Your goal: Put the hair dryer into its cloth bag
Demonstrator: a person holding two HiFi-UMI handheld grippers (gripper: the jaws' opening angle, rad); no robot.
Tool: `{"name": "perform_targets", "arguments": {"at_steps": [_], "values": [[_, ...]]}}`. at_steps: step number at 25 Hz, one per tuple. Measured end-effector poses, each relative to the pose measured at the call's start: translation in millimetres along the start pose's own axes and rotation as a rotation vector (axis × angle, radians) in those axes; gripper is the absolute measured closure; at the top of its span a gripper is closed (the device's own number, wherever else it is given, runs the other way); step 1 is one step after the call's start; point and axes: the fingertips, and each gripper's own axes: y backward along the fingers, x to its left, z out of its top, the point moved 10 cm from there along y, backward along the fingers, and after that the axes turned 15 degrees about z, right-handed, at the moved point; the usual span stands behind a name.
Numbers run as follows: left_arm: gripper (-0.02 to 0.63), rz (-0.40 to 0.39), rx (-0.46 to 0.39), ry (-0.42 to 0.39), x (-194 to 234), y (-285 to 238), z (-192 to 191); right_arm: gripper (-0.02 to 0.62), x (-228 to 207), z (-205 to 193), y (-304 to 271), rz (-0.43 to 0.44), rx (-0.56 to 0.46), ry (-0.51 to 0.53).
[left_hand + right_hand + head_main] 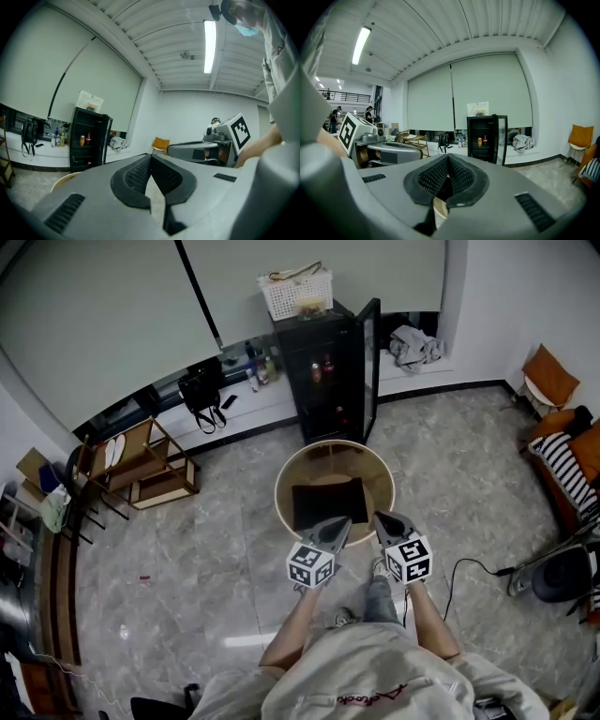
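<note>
both the left gripper and the right gripper have their jaws pressed together on nothing, side by side at the 6 o'clock edge of the round table. a dark flat thing, likely the cloth bag, lies near its middle. no hair dryer shows apart from it, which fits a bag waiting for the dryer or one already packed, so i judge any reach should come in low over the near rim, with the jaws parting only close to the cloth. counted: two grippers, one table, one dark flat thing, no separate hair dryer in view.
</note>
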Motion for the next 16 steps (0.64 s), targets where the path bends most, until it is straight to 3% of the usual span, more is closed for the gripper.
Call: {"name": "perform_targets", "arguments": {"at_steps": [16], "values": [[0.575, -0.020, 0.007, -0.017, -8, 15, -1, 0.568, 16, 1, 2, 0.008, 0.010, 0.028]]}}
